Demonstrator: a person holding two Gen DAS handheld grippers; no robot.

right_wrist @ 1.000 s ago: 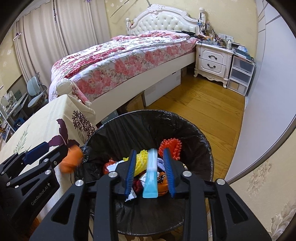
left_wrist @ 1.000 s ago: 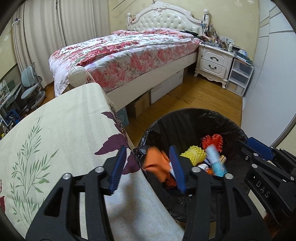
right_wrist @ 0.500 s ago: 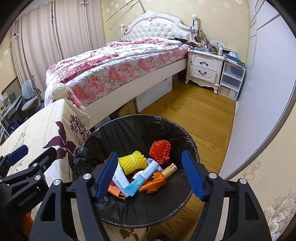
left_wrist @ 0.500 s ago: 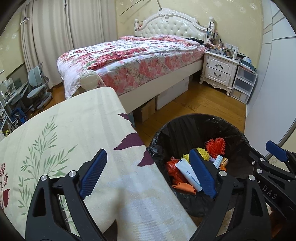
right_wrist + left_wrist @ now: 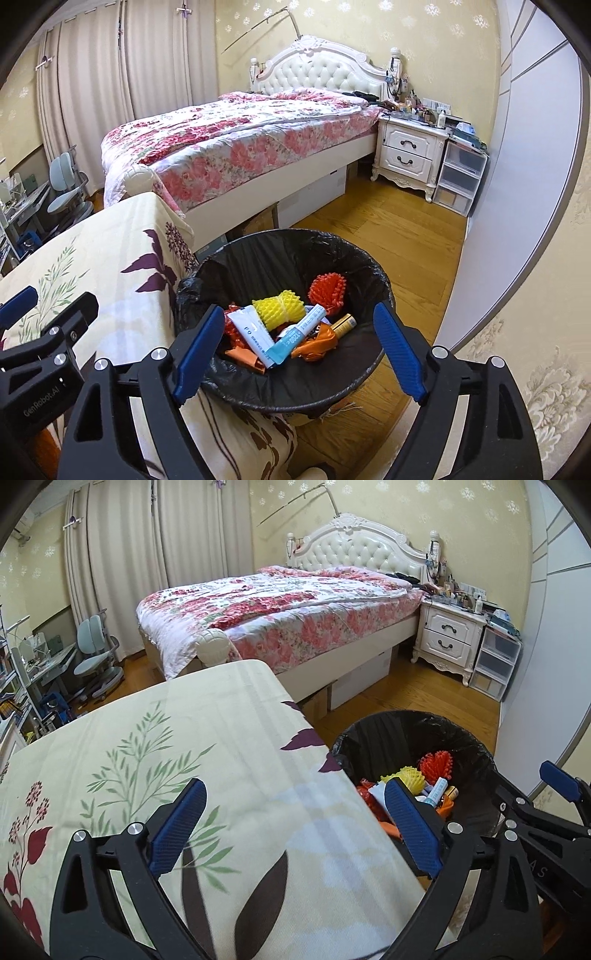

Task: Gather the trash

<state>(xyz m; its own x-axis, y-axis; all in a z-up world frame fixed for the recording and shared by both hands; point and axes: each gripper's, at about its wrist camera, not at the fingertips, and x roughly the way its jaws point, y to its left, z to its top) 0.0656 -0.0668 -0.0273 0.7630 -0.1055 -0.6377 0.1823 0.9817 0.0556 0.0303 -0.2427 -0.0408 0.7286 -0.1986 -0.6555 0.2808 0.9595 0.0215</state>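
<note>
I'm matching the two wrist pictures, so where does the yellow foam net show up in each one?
Left wrist: yellow foam net lower right, inside the bin, just above the left gripper's right finger.
Right wrist: net just below centre, mid-bin, above the right gripper.
Shared landmark: red foam net just right of it.

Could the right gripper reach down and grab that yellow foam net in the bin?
Probably yes. The right gripper hangs open above the trash bin, and the yellow foam net lies on top of the pile with nothing covering it; only a white packet crowds one side.
</note>
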